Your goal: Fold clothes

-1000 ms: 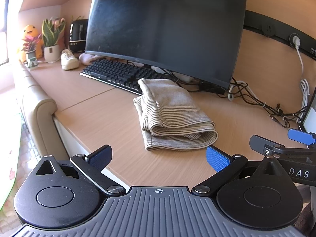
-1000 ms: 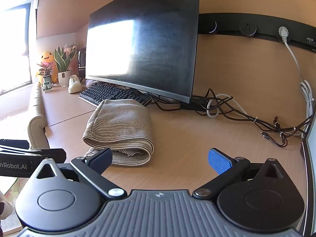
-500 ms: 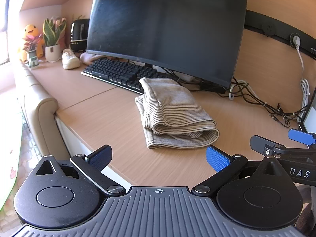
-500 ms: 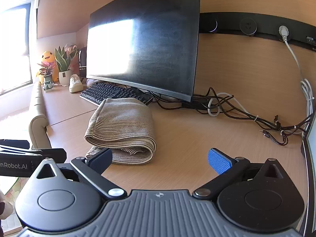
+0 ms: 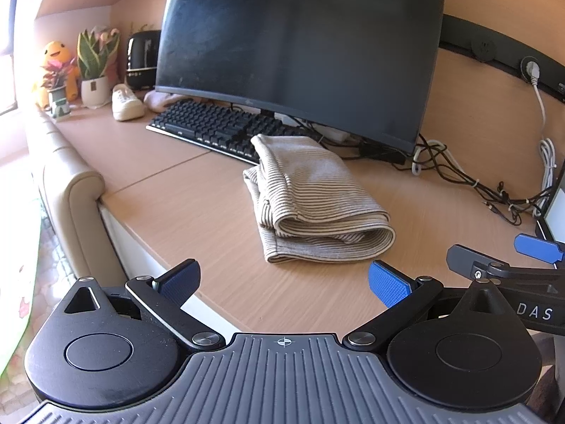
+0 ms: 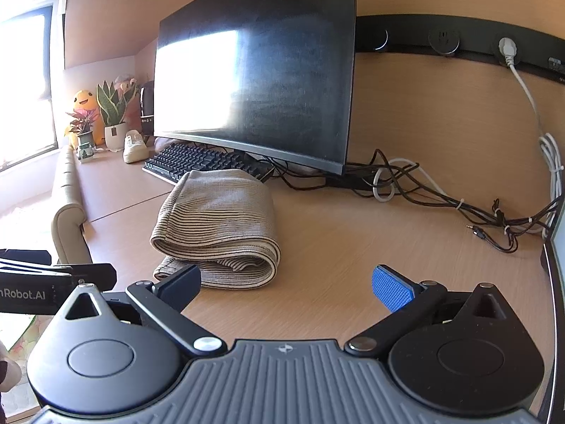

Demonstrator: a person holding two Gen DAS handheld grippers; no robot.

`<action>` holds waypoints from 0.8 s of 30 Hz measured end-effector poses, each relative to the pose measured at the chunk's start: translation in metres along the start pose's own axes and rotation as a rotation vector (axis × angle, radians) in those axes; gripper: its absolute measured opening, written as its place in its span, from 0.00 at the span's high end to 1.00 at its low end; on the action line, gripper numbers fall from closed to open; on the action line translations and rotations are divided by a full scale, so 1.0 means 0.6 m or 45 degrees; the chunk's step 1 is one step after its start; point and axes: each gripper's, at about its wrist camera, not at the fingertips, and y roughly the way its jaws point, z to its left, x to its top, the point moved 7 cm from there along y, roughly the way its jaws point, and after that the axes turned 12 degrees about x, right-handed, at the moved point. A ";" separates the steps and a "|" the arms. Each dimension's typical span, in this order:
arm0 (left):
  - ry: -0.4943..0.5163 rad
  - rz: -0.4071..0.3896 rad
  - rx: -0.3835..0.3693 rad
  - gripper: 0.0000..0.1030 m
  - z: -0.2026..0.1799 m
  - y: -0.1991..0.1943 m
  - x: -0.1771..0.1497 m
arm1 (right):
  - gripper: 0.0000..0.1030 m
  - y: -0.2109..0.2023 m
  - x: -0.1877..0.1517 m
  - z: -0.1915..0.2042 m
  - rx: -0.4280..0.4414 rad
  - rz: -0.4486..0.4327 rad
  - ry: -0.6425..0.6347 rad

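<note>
Holding both grippers, left (image 5: 282, 279) and right (image 6: 286, 282), wide open and empty, I judged a clumsy nudge could unroll the shirt (image 5: 314, 201) just ahead.

From my left gripper's camera, the body of my right gripper (image 5: 536, 247) at the right edge carries pale capital letters "DAS"; whatever comes before them is hidden by my own gripper's housing. From my right gripper's camera, the body of my left gripper (image 6: 84, 272) reaches in at the left edge and bears white lettering that reads "nRobot.AI", its start cut off by the picture's edge. The monitor (image 5: 300, 46) has a small mark at the middle of its lower bezel, too small for me to read. The dark speaker (image 6: 146, 113) behind the plants shows a tiny pale mark I cannot make out either.
</note>
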 end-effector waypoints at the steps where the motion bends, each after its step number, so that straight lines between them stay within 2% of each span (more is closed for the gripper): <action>1: 0.004 -0.004 0.000 0.00 -0.001 0.000 0.000 | 0.00 0.001 -0.001 0.000 0.000 0.001 0.003; 24: 0.025 0.023 0.003 0.00 -0.006 0.018 0.001 | 0.00 0.012 -0.005 -0.006 0.000 0.016 0.012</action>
